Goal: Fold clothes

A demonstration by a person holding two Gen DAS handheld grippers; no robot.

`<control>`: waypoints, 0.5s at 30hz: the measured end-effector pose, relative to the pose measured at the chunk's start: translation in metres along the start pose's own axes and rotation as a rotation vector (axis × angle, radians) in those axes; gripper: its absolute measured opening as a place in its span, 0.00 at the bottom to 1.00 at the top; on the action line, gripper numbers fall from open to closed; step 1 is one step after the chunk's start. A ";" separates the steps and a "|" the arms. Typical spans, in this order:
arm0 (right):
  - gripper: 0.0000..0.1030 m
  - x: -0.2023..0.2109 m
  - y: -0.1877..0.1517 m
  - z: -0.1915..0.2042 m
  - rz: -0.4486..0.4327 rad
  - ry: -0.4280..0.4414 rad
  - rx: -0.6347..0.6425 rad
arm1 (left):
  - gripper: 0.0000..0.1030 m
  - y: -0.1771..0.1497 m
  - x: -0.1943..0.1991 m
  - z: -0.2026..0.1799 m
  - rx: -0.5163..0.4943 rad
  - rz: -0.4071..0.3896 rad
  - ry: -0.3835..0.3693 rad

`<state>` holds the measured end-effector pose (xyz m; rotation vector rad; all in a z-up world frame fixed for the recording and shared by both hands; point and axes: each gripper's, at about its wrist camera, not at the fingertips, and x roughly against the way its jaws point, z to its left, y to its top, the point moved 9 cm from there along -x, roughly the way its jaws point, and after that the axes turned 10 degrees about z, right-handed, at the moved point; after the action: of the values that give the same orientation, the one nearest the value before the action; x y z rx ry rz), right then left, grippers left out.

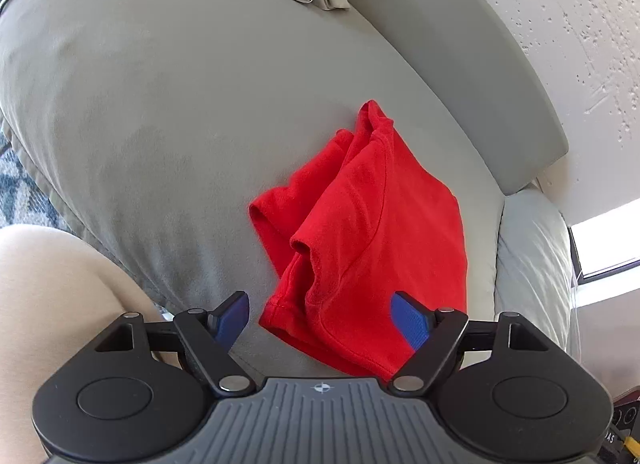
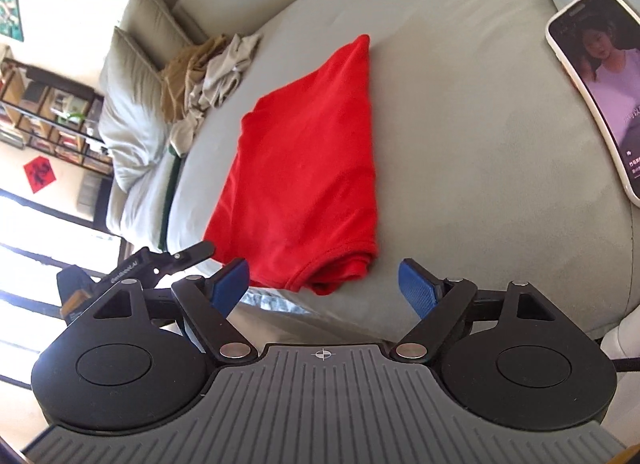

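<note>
Red cotton, folded into a rough rectangle, lies on the grey sofa cushion (image 2: 460,124) just ahead of both my grippers: that is the red shirt (image 2: 308,168). What worries me is the near end. In the left wrist view a sleeve opening and the hem bunch up loosely right at the seat's front edge, so the layers are not lying square. If I pinch only the top layer there, the fold could slide apart as I lift; if I drag it toward me, I judge the bundle may slip off the cushion. The phone (image 2: 592,88) resting on the seat to the right is well apart from the shirt, but a wide sweep of my right hand could knock it. The unfolded pile of beige and grey clothes (image 2: 208,80) sits farther back by the pillows and should not interfere.

My left gripper (image 1: 320,318) hangs with jaws spread wide and nothing pinched, the shirt's near hem showing between the blue pads but not pressed. My right gripper (image 2: 322,284) is likewise released and empty; the shirt's near corner lies just beyond its fingertips, slightly toward the left pad
</note>
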<state>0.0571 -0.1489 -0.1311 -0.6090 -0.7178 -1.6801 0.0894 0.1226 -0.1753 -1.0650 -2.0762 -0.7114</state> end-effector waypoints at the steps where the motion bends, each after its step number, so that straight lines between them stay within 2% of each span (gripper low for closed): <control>1: 0.81 0.000 -0.001 -0.001 -0.001 -0.003 -0.005 | 0.74 0.000 -0.005 0.003 0.033 -0.002 -0.024; 4: 0.81 -0.005 0.000 -0.002 -0.001 -0.011 -0.012 | 0.71 0.001 -0.016 0.003 0.071 -0.029 -0.102; 7: 0.81 -0.007 0.001 -0.001 0.005 -0.013 -0.009 | 0.71 0.006 -0.017 -0.006 0.003 -0.072 -0.106; 10: 0.81 -0.006 -0.001 0.000 0.005 -0.023 0.005 | 0.66 0.010 -0.012 -0.020 -0.067 -0.105 -0.164; 11: 0.81 -0.006 -0.001 0.000 0.004 -0.026 0.007 | 0.66 0.011 -0.013 -0.022 -0.077 -0.105 -0.169; 14: 0.81 -0.003 -0.001 -0.007 -0.003 -0.022 -0.017 | 0.66 0.013 -0.028 -0.018 -0.075 -0.065 -0.083; 15: 0.81 -0.003 0.000 -0.009 -0.007 -0.018 -0.028 | 0.66 0.015 -0.028 -0.018 -0.059 -0.067 -0.085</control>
<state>0.0577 -0.1538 -0.1391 -0.6431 -0.7113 -1.6953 0.1194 0.1043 -0.1837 -1.0797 -2.1840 -0.7771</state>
